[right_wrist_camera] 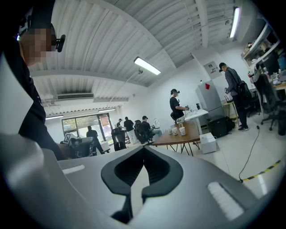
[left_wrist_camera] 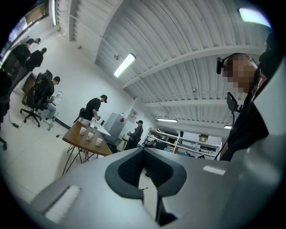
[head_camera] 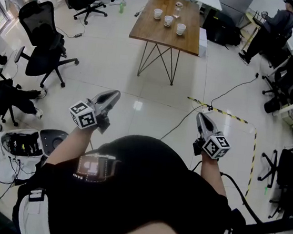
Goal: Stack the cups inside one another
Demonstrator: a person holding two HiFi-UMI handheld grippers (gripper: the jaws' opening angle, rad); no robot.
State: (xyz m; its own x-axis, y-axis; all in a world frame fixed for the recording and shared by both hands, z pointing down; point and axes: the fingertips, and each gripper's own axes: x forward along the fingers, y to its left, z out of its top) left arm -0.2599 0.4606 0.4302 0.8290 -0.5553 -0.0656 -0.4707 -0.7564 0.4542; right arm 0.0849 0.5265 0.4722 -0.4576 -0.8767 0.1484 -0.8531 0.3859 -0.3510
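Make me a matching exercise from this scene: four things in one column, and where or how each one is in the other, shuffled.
1. cups
2. left gripper
3. striped tape
4. black office chair

A. jaws shut, nothing between them
B. flat on the floor near the right gripper
C. on the wooden table
D. standing left of the table

Pairs: 1-C, 2-A, 3-B, 4-D

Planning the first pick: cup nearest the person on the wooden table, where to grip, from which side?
Probably the upper wall of the nearest cup, straddled side to side, coming from the near end of the table: it stands upright, apart from the other cups, with nothing in front.
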